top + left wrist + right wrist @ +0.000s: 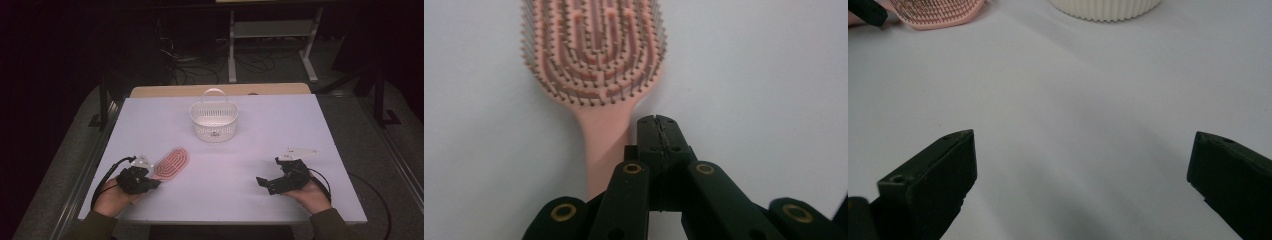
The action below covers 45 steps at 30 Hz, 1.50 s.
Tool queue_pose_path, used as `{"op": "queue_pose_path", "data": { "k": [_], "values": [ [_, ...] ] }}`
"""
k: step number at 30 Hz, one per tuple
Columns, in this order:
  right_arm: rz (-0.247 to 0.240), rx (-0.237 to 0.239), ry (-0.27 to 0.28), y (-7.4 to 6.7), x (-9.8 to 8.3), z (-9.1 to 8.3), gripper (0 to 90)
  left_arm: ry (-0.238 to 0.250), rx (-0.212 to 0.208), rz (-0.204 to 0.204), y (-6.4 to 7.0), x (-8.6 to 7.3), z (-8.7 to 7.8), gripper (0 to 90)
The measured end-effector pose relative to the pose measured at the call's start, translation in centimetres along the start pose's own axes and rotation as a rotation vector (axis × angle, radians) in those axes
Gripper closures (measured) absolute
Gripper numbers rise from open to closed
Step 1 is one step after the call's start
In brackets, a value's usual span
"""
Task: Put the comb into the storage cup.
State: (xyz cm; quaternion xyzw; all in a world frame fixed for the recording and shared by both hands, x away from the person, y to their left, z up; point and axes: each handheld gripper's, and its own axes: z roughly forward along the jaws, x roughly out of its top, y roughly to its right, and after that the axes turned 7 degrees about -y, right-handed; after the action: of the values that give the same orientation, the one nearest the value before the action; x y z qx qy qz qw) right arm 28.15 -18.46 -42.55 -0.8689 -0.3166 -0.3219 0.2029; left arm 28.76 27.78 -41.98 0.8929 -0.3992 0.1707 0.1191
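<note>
I see my left gripper (657, 120) clenched, its jaws pressed together on nothing, their tips just beside the handle of the pink hairbrush (594, 75). The brush lies bristles up on the white worktop (240, 165) near its left edge, head pointing toward the far side. My right gripper (267, 183) rests near the front right corner, jaws released and spread wide over bare surface. A white slotted basket (213, 120) stands toward the far edge; what looks like a small item sits inside, too dim to identify.
</note>
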Motion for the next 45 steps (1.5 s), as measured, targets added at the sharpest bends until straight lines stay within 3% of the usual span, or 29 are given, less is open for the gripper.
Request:
{"op": "queue_pose_path", "data": {
  "k": [8,16,21,27,33,40,45],
  "values": [
    [-0.001,0.001,0.000,0.0,0.0,0.0,0.0,0.024,0.022,-0.034,-1.1,-0.6,-0.3,90.0],
    [-0.004,0.001,-0.003,0.0,0.0,0.1,0.0,0.039,0.018,-0.029,-1.4,-0.7,-0.4,90.0],
    [-0.004,0.002,-0.001,0.0,0.0,0.1,0.0,0.122,-0.023,-0.014,-1.2,-0.4,-1.4,89.0],
    [-0.004,0.002,-0.006,-0.1,0.0,0.2,0.0,0.230,-0.072,0.014,-0.9,0.5,-2.1,78.9],
    [-0.004,0.000,-0.005,0.0,0.0,0.2,0.0,0.332,-0.111,0.050,-0.5,1.8,-2.5,60.0],
    [-0.002,0.001,-0.006,0.0,0.0,0.2,0.0,0.400,-0.148,0.103,0.0,3.3,-2.3,40.0],
    [-0.002,0.002,-0.006,0.0,0.0,0.2,0.0,0.431,-0.151,0.129,0.2,4.1,-1.8,28.5]
  ]
}}
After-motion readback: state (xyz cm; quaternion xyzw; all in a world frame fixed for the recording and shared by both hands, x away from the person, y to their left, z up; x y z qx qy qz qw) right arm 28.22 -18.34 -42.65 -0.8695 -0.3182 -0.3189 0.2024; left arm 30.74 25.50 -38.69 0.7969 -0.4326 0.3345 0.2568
